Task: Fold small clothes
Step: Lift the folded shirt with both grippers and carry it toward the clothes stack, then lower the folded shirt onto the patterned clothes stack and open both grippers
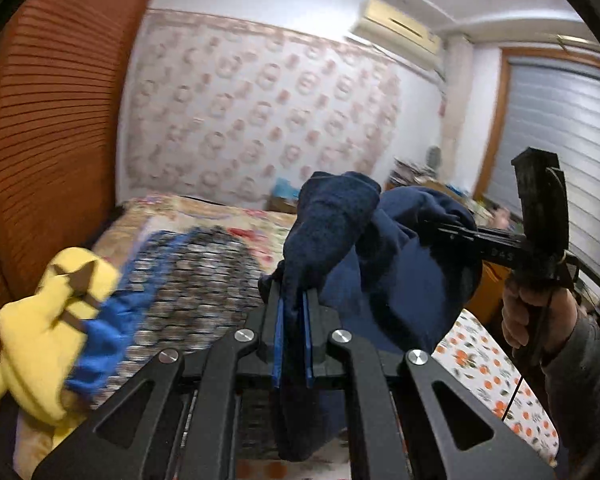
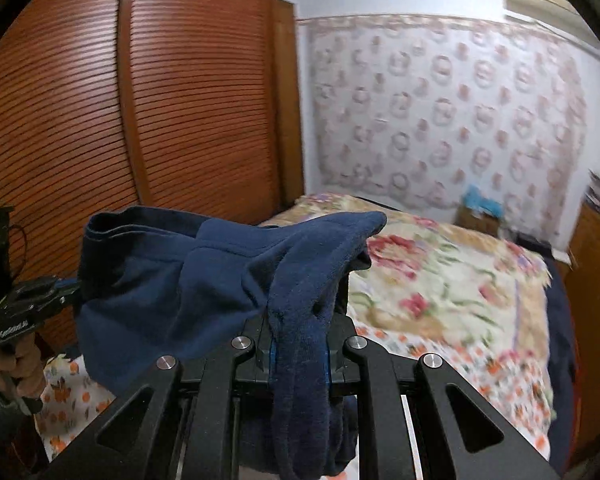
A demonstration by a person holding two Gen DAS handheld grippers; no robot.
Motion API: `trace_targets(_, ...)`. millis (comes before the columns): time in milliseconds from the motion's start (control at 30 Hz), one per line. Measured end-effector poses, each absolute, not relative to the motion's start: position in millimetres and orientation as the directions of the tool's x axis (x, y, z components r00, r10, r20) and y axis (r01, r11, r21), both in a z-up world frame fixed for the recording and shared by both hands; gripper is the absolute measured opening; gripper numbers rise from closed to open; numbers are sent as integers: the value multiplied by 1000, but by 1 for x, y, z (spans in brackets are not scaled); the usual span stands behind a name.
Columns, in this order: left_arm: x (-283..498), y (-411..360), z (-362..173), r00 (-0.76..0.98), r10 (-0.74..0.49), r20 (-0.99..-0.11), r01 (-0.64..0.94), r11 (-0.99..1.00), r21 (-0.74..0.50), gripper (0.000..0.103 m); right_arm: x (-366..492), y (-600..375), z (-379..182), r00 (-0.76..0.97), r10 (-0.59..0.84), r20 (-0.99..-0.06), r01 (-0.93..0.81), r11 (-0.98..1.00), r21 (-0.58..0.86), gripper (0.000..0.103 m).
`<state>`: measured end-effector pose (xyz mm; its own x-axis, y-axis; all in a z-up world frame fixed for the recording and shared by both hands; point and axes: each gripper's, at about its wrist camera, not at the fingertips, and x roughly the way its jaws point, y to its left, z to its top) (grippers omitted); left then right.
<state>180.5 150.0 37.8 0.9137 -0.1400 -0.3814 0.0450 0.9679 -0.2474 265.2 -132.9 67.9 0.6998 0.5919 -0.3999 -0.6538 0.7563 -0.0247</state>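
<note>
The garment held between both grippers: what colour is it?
Plain navy blue garment, no pattern; the right wrist view shows it best.

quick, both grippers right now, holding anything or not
left gripper: shut on the navy garment
right gripper: shut on the same navy garment, another edge

We count, taking the bed (image 2: 440, 280) as our landmark:

- Navy garment (image 2: 172, 280) — one, held up above the near end of the bed.
- Grippers — two: left gripper (image 1: 294, 312), right gripper (image 2: 300, 340), both over the bed's near end.
- Yellow garment (image 1: 48, 320) — one, at the bed's left side.
- Bright blue cloth (image 1: 108, 328) — one, beside the yellow one.
- Wardrobe (image 2: 140, 100) — one, left of the bed.
- Air conditioner (image 1: 400, 26) — one, high above the bed's far right.
</note>
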Motion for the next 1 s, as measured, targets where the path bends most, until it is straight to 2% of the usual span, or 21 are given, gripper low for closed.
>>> trace_targets(133, 172, 190, 20, 932, -34, -360, -81, 950, -301, 8, 313, -88, 74, 653, 630, -420, -713, 698, -62, 15)
trace_targets(300, 161, 220, -12, 920, 35, -390, -190, 911, -366, 8, 367, -19, 79, 593, 662, -458, -781, 611, -129, 15)
trace_targets(400, 153, 228, -27, 910, 90, -404, -252, 895, -369, 8, 398, 22, 70, 542, 674, -502, -822, 550, -149, 15)
trace_targets(600, 153, 237, -53, 873, 118, -474, -311, 883, -351, 8, 450, 57, 51, 487, 671, -559, -847, 519, -114, 16)
trace_targets(633, 150, 236, -54, 870, 120, -478, -313, 884, -347, 8, 456, 60, 51, 492, 665, -562, -842, 527, -113, 19)
trace_targets(733, 148, 235, -61, 862, 128, -490, -327, 880, -344, 8, 478, 56, 56, 514, 651, -559, -820, 564, -98, 36)
trace_targets(867, 140, 232, -66, 862, 121, -492, -327, 875, -358, 8, 497, 33, 67, 533, 667, -522, -804, 592, -65, 41)
trace_targets(1000, 140, 229, -62, 864, 122, -489, -325, 877, -355, 8, 506, 9, 56, 537, 652, -535, -783, 621, -29, 42)
